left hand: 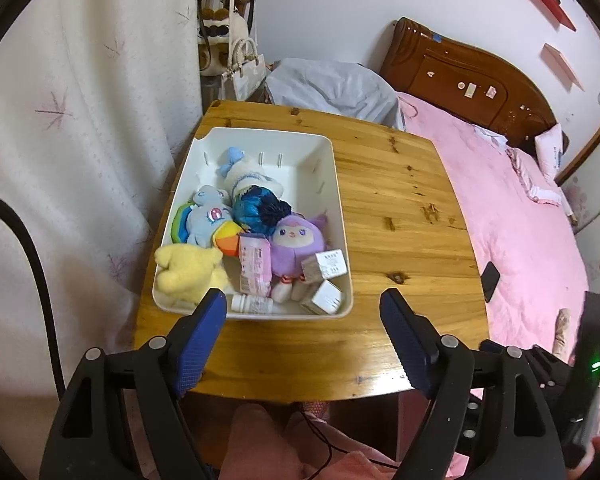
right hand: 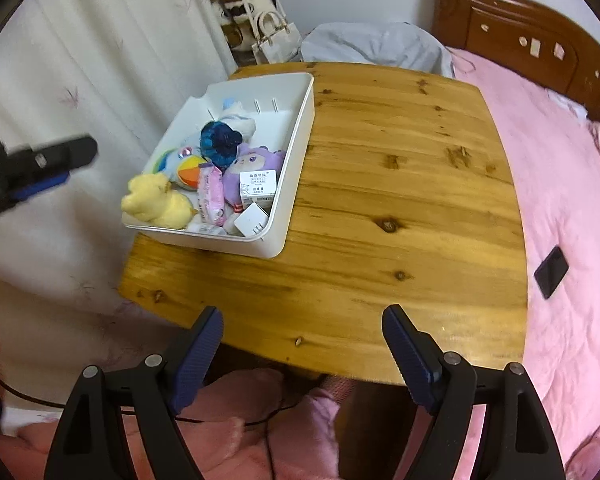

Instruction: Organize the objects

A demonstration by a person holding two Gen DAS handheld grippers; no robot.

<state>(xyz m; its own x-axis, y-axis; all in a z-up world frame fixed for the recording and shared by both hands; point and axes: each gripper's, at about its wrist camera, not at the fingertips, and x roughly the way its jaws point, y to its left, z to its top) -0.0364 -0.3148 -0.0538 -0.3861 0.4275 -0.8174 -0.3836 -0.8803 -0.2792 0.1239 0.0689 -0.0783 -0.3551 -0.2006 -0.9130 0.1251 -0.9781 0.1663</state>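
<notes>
A white plastic bin (left hand: 332,152) (right hand: 296,136) sits on the left side of the wooden table (left hand: 400,208) (right hand: 400,184). It holds a yellow plush (left hand: 188,272) (right hand: 156,200), a purple plush (left hand: 296,240) (right hand: 252,168), a blue pony plush (left hand: 208,216), a pink packet (left hand: 254,266) (right hand: 211,192), small white boxes (left hand: 326,266) (right hand: 258,188) and a white bottle (left hand: 254,304). My left gripper (left hand: 302,312) is open and empty above the bin's near edge. My right gripper (right hand: 302,330) is open and empty over the table's front edge.
A pink bed (left hand: 520,216) (right hand: 572,184) with a dark phone (left hand: 491,280) (right hand: 551,271) lies right of the table. A white curtain (left hand: 80,120) hangs at the left. A grey bundle (left hand: 332,88) and a white handbag (left hand: 244,72) stand behind the table.
</notes>
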